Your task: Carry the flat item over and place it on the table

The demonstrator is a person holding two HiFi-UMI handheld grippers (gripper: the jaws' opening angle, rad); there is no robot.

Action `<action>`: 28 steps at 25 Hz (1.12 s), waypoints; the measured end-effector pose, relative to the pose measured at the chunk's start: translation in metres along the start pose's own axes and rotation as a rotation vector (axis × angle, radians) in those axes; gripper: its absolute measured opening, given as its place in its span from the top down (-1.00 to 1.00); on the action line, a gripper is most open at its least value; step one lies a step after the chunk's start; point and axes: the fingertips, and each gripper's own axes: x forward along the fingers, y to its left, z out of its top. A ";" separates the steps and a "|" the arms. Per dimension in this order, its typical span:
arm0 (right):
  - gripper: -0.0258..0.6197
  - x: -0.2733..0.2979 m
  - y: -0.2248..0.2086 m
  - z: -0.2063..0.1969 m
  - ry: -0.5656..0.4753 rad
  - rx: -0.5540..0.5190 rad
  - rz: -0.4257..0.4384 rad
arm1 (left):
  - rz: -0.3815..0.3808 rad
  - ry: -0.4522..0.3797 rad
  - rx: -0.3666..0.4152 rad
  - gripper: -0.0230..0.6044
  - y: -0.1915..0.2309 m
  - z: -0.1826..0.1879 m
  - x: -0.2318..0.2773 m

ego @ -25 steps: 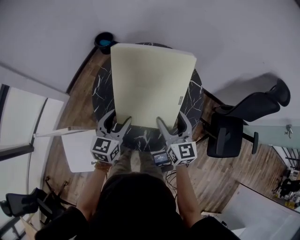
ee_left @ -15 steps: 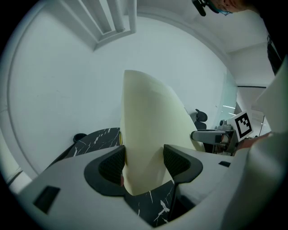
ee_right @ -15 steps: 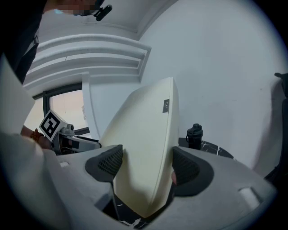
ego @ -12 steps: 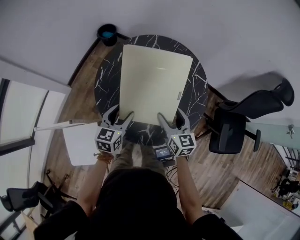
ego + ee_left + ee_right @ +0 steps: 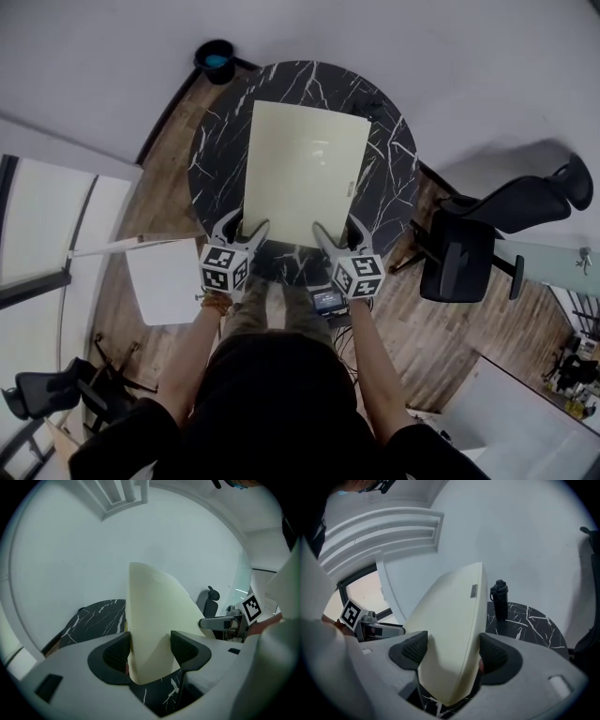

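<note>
Two-point carry of one cream flat item (image 5: 305, 173), a thick panel lying low over the single round black-marbled surface (image 5: 211, 159). The left tongs (image 5: 244, 226) and right tongs (image 5: 336, 228) are each closed on its near edge. The panel appears light, fairly stiff and probably dentable, so it is best gripped near both corners. One dark bottle (image 5: 499, 599) stands on the surface beyond.

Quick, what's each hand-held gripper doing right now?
Left hand-held gripper: closed, holding the flat cream sheet.
Right hand-held gripper: closed, holding the same sheet.

Blk marble tbl (image 5: 216, 150) — bottle (image 5: 499, 599) on it.
</note>
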 end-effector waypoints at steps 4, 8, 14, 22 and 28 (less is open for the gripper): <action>-0.14 0.005 -0.005 -0.015 0.025 0.027 0.004 | 0.010 0.010 -0.010 0.05 0.001 -0.012 0.005; -0.14 0.010 -0.011 -0.025 0.043 0.032 0.002 | 0.011 0.020 -0.020 0.05 0.005 -0.022 0.014; -0.14 0.016 -0.016 -0.039 0.084 0.037 0.016 | 0.024 0.031 -0.026 0.04 0.007 -0.035 0.020; -0.14 0.022 -0.020 -0.070 0.154 0.068 0.028 | 0.021 0.076 -0.054 0.04 0.013 -0.063 0.027; -0.14 0.025 -0.024 -0.086 0.189 0.111 0.036 | 0.023 0.101 -0.076 0.04 0.015 -0.075 0.031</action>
